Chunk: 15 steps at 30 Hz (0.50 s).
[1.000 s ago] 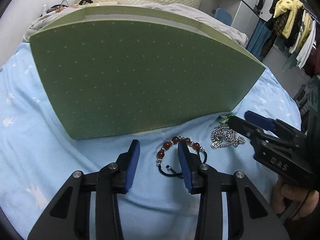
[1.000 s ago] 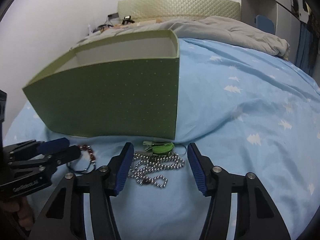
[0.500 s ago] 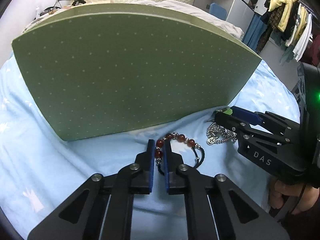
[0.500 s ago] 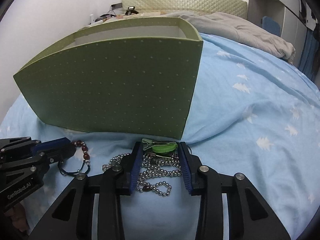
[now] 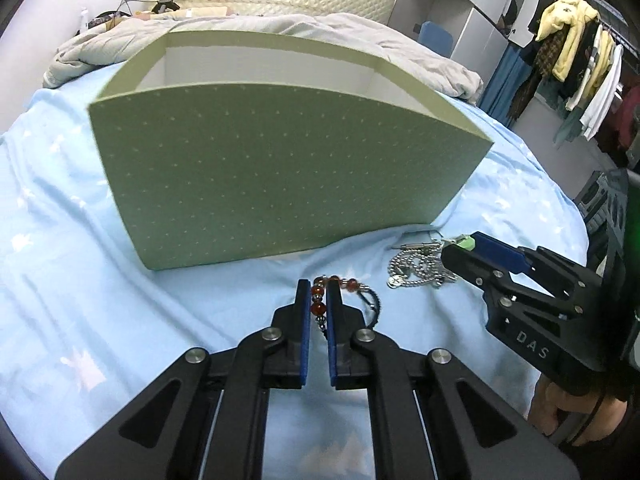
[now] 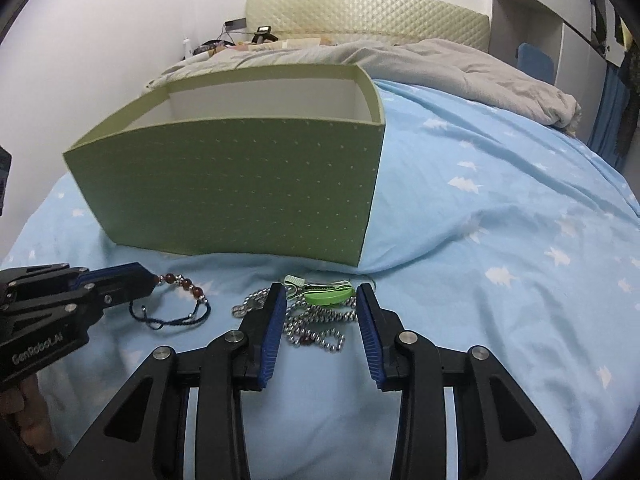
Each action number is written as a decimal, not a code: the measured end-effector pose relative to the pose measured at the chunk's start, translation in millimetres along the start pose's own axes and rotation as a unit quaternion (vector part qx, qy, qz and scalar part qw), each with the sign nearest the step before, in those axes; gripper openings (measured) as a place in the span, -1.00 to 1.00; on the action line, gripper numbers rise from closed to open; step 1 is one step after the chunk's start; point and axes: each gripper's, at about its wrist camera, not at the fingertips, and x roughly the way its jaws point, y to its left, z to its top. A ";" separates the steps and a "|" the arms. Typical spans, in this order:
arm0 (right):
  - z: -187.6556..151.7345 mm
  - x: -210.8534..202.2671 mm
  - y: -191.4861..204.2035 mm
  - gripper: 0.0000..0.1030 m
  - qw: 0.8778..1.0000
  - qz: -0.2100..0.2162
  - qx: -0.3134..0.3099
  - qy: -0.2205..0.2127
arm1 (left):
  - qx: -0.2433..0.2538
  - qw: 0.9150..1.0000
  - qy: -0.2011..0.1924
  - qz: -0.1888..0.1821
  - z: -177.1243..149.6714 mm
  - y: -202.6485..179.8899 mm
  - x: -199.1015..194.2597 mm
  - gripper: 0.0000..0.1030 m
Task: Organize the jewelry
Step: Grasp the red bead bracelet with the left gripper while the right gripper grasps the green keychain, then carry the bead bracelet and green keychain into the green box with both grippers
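Beads of the red bracelet [image 5: 320,300] sit pinched in the left tongs [image 5: 319,300]; lift slowly. Right tongs [image 6: 320,312], half-spread, straddle the ball chain [image 6: 320,330] without visibly gripping it.

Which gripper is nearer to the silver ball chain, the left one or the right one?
Right. The right gripper has its jaws on either side of the silver ball chain; the left gripper sits beside it, shut on the red bead bracelet.

Both handheld grippers, basically matching black plastic rigs with blue pads

Left gripper [image 5: 319,294], bottom centre of its own view, has black linkage arms, round silver screws and ribbed blue pads. Right gripper [image 6: 321,295] is built the same; seen at the right edge of the left view, it reads "DAS" in grey. The left one's side says "GenRobot.AI".
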 end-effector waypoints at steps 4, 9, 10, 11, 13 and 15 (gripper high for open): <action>-3.9 -16.0 2.4 -0.35 1.000 0.000 0.008 -0.004 | 0.002 1.000 0.000 -0.002 -1.3 -1.9 -9.0 -0.87; -8.7 -33.0 7.2 -0.35 1.000 0.003 0.013 -0.007 | -0.004 1.000 -0.001 -0.003 -2.0 -2.7 -21.0 -0.88; -9.4 -36.7 8.1 -0.35 1.000 0.003 0.013 -0.007 | -0.005 1.000 -0.002 -0.002 -2.3 -3.5 -24.6 -0.88; -10.0 -40.6 8.6 -0.35 1.000 0.004 0.013 -0.008 | -0.005 1.000 -0.004 -0.001 -2.6 -4.8 -28.2 -0.88; -11.4 -48.4 10.5 -0.35 1.000 0.005 0.013 -0.010 | -0.004 1.000 -0.007 0.001 -3.3 -6.8 -34.7 -0.88; -12.7 -57.0 12.5 -0.35 1.000 0.005 0.014 -0.011 | -0.008 1.000 -0.006 -0.003 -4.6 -7.5 -42.7 -0.88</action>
